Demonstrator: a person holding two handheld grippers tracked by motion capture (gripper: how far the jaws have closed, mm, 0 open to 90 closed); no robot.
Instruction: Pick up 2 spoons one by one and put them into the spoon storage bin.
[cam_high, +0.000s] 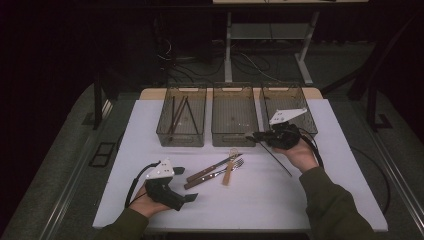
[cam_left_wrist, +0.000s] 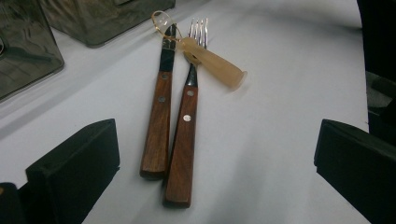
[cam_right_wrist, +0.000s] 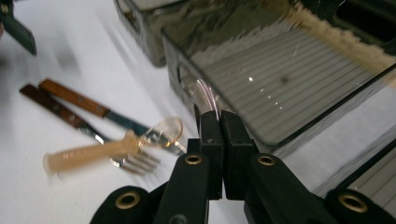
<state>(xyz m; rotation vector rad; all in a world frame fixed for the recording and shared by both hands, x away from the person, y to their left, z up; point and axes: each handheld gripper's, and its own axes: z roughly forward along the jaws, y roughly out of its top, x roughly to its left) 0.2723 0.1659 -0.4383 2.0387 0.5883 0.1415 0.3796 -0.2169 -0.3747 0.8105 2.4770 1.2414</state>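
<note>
Right gripper, jaws clamped on a clear spoon, lifts it; next, drop into middle basket.

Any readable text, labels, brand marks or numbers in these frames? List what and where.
No text can be read.
Translucent amber plastic handle of the clear spoon: faint embossed marks in the right gripper view, too blurred to read.
Wooden-handled knife and wooden-handled fork: rivets, no lettering visible.
Three smoky clear plastic bins: no labels visible.
White tabletop: no marks.
</note>
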